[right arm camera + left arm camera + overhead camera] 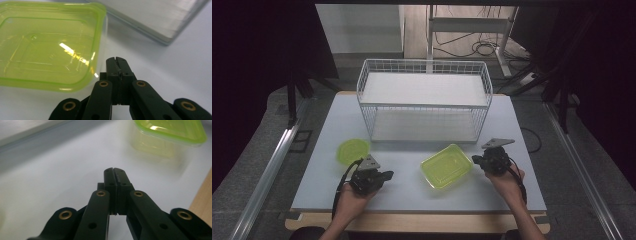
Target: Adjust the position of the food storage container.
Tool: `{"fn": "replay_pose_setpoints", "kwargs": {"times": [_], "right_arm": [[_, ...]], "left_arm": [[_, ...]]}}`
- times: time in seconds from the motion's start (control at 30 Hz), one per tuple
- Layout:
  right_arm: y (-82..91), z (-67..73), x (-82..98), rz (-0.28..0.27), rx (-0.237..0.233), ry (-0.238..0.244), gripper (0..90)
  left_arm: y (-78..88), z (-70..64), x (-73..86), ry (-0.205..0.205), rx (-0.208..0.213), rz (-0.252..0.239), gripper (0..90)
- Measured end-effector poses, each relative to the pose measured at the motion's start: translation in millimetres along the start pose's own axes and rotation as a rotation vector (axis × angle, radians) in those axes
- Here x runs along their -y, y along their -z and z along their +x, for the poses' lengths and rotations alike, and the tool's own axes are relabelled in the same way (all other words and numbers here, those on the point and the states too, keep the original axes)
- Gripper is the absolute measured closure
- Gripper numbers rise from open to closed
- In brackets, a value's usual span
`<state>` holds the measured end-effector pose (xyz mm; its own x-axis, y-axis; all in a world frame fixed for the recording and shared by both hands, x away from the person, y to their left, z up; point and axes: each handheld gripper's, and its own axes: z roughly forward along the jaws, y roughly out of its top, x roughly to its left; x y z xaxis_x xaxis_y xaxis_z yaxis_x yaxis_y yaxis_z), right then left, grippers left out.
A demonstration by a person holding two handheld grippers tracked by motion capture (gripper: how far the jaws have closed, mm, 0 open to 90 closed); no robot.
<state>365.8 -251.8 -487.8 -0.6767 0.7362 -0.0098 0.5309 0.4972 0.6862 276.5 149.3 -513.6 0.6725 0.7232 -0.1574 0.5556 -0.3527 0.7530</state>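
While both jaws closed on nothing, rectangular green container [446, 166] lidded, round green container [352, 150] near wire rack [424, 102]

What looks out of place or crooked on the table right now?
Nothing is spilled or broken. The rectangular green container sits askew, turned at an angle to the table edge, unlike the wire basket, which stands square. The round green container lies flat near the basket's left corner.

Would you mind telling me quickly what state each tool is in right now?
Left tool: closed, holding nothing.
Right tool: closed, empty, beside the green rectangular container.
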Motion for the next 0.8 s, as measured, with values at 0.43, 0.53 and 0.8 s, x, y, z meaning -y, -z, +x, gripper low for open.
{"fn": "replay_pose_setpoints", "kwargs": {"times": [0.43,0.53,0.8], "right_arm": [[-2.7,29.3,2.5,0.033,-0.11,0.029,89.4],[-3.7,37.2,2.3,0.033,-0.132,0.04,89.4],[-6.9,58.2,-1.1,0.034,-0.182,0.085,89.3]], "left_arm": [[-4.4,-5.8,2.9,-0.015,0.033,0.028,89.5],[-5.2,-7.0,3.3,-0.021,0.037,0.034,89.5],[-5.5,-7.3,6.2,-0.018,0.021,0.048,89.2]]}}
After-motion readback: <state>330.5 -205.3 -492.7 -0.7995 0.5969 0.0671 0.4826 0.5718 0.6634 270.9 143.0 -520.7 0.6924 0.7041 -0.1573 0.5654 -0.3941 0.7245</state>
